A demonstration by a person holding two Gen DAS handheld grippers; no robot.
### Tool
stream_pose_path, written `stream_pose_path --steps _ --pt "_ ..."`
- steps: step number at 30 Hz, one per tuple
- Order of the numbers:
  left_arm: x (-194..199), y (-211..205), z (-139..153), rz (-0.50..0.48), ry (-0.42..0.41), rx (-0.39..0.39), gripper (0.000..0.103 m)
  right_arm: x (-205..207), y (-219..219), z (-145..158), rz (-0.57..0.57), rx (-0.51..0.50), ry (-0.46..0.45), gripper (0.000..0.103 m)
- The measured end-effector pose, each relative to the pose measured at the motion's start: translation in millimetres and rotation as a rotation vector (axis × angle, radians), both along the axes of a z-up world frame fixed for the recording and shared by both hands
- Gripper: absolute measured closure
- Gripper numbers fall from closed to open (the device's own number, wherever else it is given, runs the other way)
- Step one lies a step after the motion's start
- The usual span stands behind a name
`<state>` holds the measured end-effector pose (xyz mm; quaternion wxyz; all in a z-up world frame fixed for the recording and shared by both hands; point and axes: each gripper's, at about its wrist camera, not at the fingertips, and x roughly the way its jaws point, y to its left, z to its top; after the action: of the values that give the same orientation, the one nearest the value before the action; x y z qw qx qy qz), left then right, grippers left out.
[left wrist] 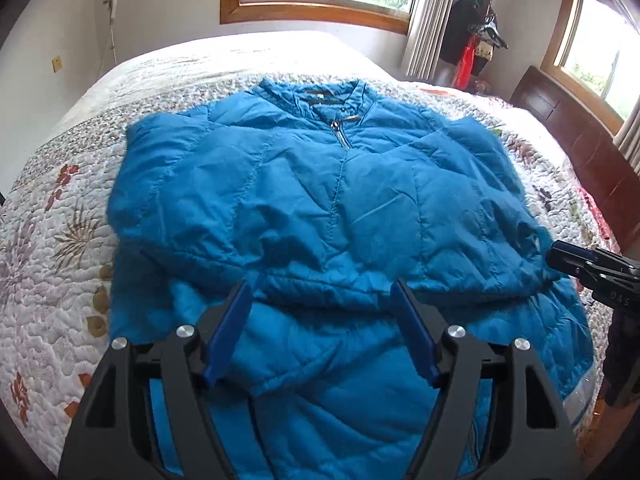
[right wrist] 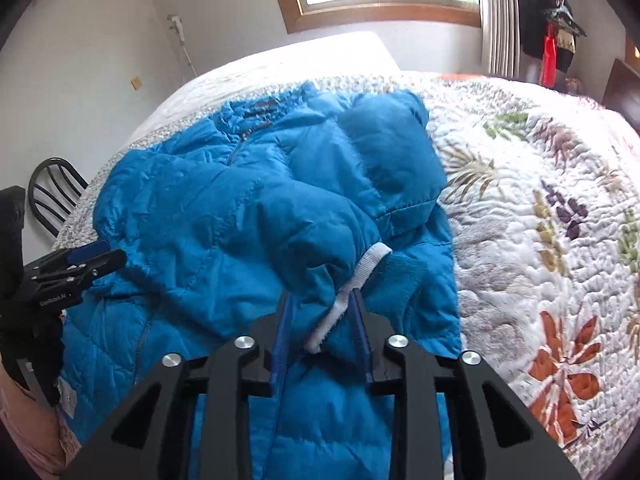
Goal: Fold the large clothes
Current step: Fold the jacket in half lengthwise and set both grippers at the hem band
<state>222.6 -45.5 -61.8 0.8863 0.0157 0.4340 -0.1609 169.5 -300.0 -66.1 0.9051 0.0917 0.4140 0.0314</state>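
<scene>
The jacket (left wrist: pixel 320 200) lay on the bed (left wrist: pixel 60 220). The left tool (left wrist: pixel 320 300) gaped empty; the right tool (right wrist: pixel 322 312) stood half-open around the cuff (right wrist: pixel 352 288).

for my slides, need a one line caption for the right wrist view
Right gripper straddling the white cuff of a blue jacket laid on a floral quilt.

We see the blue jacket (left wrist: pixel 320 200) only in part: its lower hem runs under the left gripper (left wrist: pixel 320 300) and off the bottom edge. Whether the right gripper (right wrist: pixel 320 304) presses the white-trimmed cuff (right wrist: pixel 352 280) or merely straddles it, we cannot tell. The chair (right wrist: pixel 52 192) is cut off behind the quilt (right wrist: pixel 540 240). The clothes on the coat stand (left wrist: pixel 480 40) are too small to make out.
</scene>
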Motion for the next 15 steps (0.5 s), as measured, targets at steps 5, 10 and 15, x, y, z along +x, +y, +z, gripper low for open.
stream_pose_path --steps 5,10,15 --pt "-67.0 58.4 24.2 0.065 -0.088 0.018 0.010 -59.4 1.7 9.4 0.047 -0.020 -0.016 0.039" --pt "-113.1 117.6 8.1 0.188 -0.028 0.041 0.010 -105.4 -6.8 -7.6 0.060 0.057 0.030 0.036" --pt "-147.3 157.1 -10.1 0.267 0.047 -0.039 0.010 -134.8 -13.8 -20.4 0.021 0.088 0.043 0.036"
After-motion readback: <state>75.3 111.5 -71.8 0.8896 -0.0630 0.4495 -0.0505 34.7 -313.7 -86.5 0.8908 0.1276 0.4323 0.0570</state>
